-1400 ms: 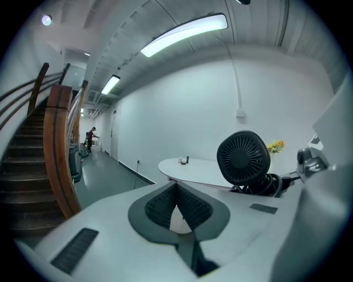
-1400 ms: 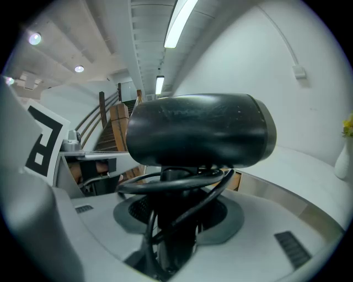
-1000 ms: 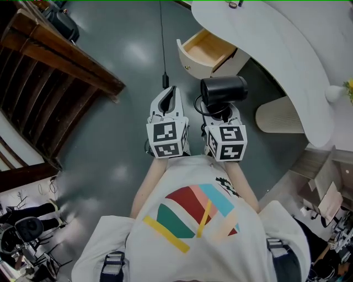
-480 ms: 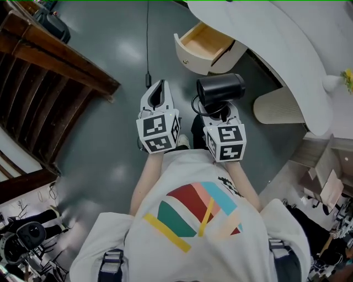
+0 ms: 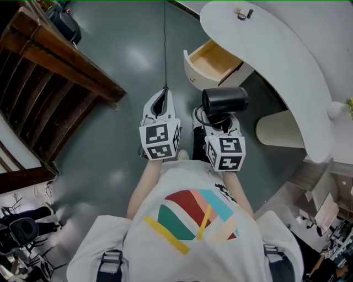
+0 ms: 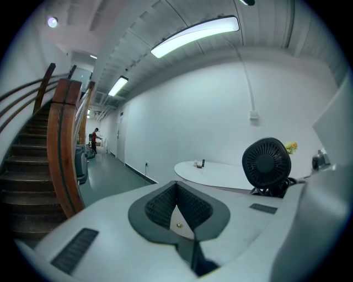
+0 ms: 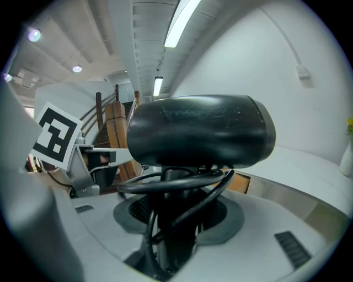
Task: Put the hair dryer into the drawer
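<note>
The black hair dryer (image 5: 223,101) stands upright in my right gripper (image 5: 220,114), which is shut on its handle. In the right gripper view the dryer's barrel (image 7: 198,132) lies across the picture, with its cord looped round the handle between the jaws of my right gripper (image 7: 171,223). My left gripper (image 5: 162,97) hangs beside it on the left, shut and empty. From the left gripper (image 6: 176,202) the dryer's rear grille (image 6: 266,163) shows at the right. The open wooden drawer (image 5: 216,61) juts out from under the white table (image 5: 287,60), just beyond the dryer.
A wooden stair rail (image 5: 60,55) runs along the left. A beige ribbed cylinder (image 5: 278,117) stands on the floor at the right under the table's edge. A thin black cable (image 5: 165,44) hangs down ahead of the left gripper. Small items (image 5: 243,14) sit on the table top.
Both grippers have shifted a little over the floor with the person, the left one more. The drawer now sits slightly lower in the head view. The dryer stays in the right gripper.
</note>
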Tool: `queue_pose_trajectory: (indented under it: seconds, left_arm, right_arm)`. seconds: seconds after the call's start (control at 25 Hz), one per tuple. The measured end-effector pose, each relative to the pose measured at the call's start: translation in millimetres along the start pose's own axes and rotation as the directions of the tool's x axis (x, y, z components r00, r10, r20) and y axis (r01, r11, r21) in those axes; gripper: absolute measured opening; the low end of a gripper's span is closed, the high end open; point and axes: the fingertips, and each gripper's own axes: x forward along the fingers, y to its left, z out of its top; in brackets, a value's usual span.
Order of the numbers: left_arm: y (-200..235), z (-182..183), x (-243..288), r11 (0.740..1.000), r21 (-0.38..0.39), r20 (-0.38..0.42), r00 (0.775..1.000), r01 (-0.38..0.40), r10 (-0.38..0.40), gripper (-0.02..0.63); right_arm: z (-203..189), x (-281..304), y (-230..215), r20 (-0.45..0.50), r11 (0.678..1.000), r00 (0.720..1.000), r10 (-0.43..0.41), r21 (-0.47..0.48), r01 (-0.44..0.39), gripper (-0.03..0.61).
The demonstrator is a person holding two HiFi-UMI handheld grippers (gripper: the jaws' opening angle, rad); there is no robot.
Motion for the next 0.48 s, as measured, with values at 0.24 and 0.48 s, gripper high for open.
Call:
queue_pose_trajectory:
  seconds: [0.24, 0.48]
  left_arm:
    - [16.0, 16.8, 39.5, 0.999, -0.007, 0.013, 0.999, -0.042, 0.042, 0.017]
    - [25.9, 34.4, 97.2, 0.999, 0.010, 0.024, 0.999, -0.040, 0.040, 0.017]
  right_arm:
    - [29.4, 46.3, -37.7, 0.023, 1.000, 0.999, -0.023, 0.009, 0.023, 0.199]
    - [58.5, 96.3, -62.4, 0.038, 1.000, 0.999, -0.030, 0.001, 0.030, 0.199]
